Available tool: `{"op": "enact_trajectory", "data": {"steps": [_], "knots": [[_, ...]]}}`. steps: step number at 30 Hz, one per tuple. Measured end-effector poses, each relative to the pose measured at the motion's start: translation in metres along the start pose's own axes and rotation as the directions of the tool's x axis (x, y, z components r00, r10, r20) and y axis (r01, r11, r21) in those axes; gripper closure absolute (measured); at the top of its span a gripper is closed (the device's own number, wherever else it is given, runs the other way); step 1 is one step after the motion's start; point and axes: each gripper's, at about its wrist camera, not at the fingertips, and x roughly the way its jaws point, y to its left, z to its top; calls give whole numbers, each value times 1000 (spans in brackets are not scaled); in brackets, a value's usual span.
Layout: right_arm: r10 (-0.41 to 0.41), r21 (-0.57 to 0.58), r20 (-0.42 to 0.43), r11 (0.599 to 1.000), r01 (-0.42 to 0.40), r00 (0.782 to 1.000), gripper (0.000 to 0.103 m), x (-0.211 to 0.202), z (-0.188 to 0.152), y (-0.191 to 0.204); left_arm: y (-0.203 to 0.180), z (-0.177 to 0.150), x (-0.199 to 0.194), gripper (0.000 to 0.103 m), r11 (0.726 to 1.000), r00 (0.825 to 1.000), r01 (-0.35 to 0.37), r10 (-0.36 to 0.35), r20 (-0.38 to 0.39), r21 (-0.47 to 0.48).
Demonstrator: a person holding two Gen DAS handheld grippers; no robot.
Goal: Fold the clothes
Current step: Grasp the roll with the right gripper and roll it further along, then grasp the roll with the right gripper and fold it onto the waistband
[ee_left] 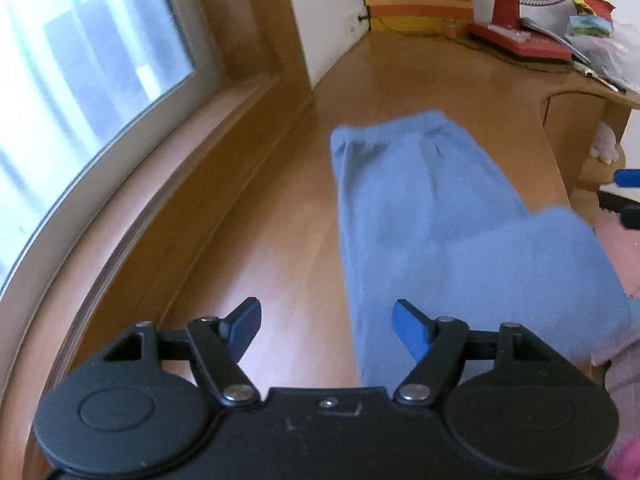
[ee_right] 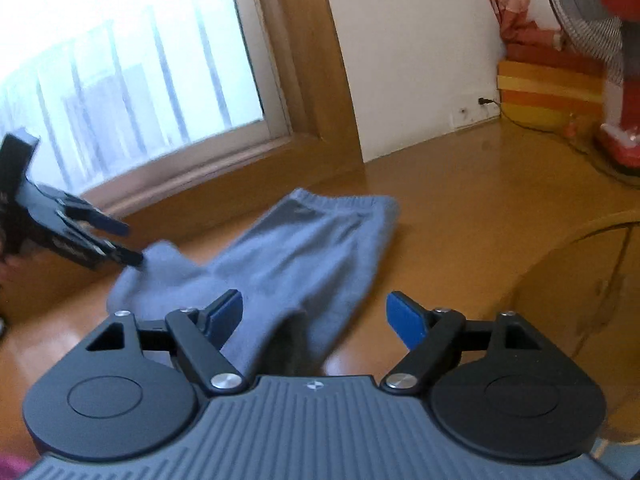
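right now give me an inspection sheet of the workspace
surface: wooden desk, glossy, running along a window.
job's things: blue pants lying on the desk, waistband at the far end, near end partly folded over.
clutter: red fan, striped cloth stack and papers at the far end of the desk.
grippers: left gripper open, nothing between its jaws; right gripper open above the near end of the pants, not clamping them.
cables: thin cable plugged in at the wall by the striped stack.
surroundings: window in a wooden frame, white wall.
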Motion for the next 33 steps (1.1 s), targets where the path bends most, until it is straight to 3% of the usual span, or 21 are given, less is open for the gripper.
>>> {"op": "enact_trajectory", "data": {"steps": [2,5,11,13,14,17,18,19,22,24,28,33], "knots": [[25,-33,-25,999,-26,999,21,-15,-13,2,-5,-25,-6,33,999,1000,6,-5,-18,40],[49,-89,-115,994,-59,992,22,-20,-38,23,-16,-54,-3,33,992,997,71,-67,-47,103],[25,-207,-156,977,-58,987,25,-5,-56,63,-32,-54,24,33,971,987,159,-163,5,176],[-5,-240,-160,970,-34,987,32,3,-60,69,-36,-51,32,35,963,981,189,-195,14,195],[-22,-248,-153,969,-16,988,35,6,-61,71,-38,-51,34,44,958,978,198,-207,20,205],[-72,-269,-135,963,34,988,57,16,-62,74,-45,-51,31,54,947,971,217,-235,48,235],[-68,-258,-139,966,30,988,69,14,-60,74,-47,-51,25,55,944,967,226,-248,62,239],[-63,-247,-144,969,26,988,80,13,-57,74,-47,-51,17,57,944,962,239,-263,78,229],[-3,-185,-150,983,-25,989,81,-8,-39,68,-43,-49,-17,57,948,947,275,-296,125,161],[58,-172,-146,982,-83,988,81,-25,-25,65,-41,-46,-40,56,955,947,274,-288,145,112],[183,-109,-127,974,-197,975,81,-42,12,47,-44,-28,-58,48,976,964,212,-217,150,54],[294,92,-119,954,-285,948,79,15,54,-12,-30,18,-21,46,982,985,157,-149,84,-108]]}}
